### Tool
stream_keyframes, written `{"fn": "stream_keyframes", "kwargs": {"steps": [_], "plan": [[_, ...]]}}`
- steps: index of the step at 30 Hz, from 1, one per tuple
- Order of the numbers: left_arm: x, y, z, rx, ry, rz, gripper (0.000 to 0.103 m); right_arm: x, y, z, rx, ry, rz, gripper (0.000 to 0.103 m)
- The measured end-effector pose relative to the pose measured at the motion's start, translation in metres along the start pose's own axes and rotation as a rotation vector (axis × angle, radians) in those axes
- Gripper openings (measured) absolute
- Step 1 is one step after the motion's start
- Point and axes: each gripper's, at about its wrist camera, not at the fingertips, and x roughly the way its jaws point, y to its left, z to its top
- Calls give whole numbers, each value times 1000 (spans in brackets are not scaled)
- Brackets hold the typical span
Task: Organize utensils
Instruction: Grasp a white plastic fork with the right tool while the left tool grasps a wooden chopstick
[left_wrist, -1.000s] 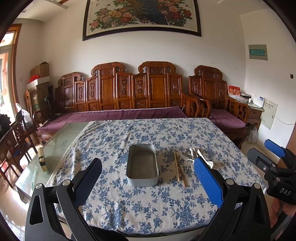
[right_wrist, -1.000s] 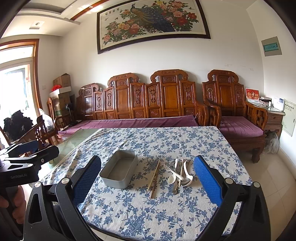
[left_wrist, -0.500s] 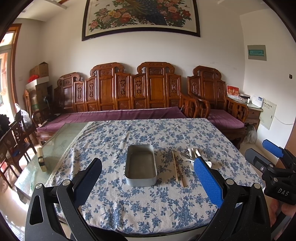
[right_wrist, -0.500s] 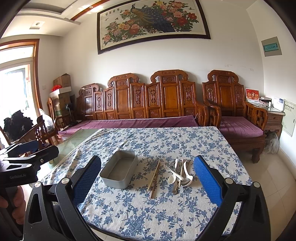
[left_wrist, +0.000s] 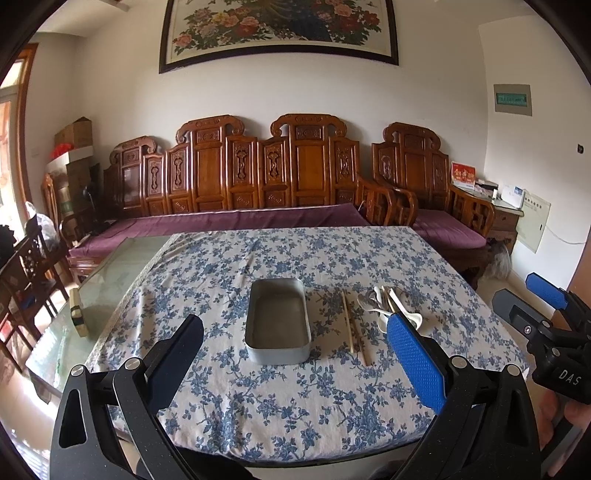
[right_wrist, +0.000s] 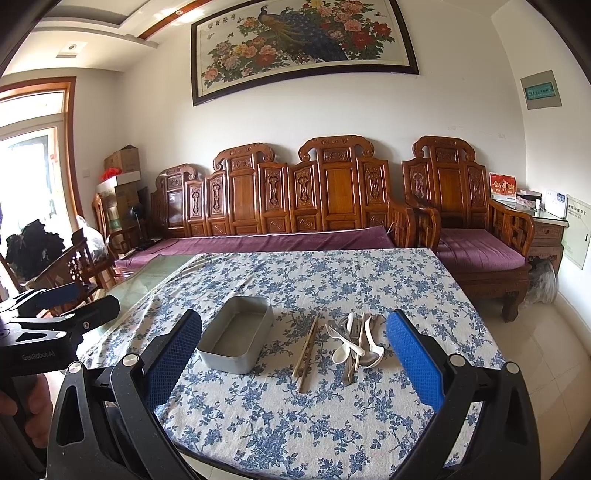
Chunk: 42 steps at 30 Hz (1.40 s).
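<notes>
Not started. Tin (right_wrist: 236, 334) empty, mid-table; chopsticks (right_wrist: 306, 350) and spoon pile (right_wrist: 356, 341) lie just right of it. Left gripper (left_wrist: 295, 365) and right gripper (right_wrist: 295, 363): fingers apart, holding nothing, near edge.

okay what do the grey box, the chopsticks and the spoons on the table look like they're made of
Grey box: likely metal, matte dull-grey sheen, thin walls.
Chopsticks: probably wood or bamboo, pale tan, unglossed.
Spoons: the white ones look like glazed ceramic or plastic; at least one seems shiny metal. Too small to be sure.
</notes>
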Motion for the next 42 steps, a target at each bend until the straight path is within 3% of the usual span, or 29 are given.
{"fn": "stream_keyframes", "kwargs": {"steps": [8, 18, 29, 37, 42], "plan": [[42, 0, -13, 17, 91, -7, 96, 35, -15, -18, -15, 44, 0, 99], [96, -4, -23, 52, 181, -61, 96, 99, -43, -43, -13, 166, 11, 73], [159, -15, -32, 59, 285, -154, 96, 168, -92, -65, 12, 328, -34, 60], [190, -28, -35, 90, 335, -197, 85, 238, -109, -75, -13, 465, -1, 47], [205, -32, -36, 82, 371, -218, 80, 279, -105, -79, -96, 530, 17, 44]]}}
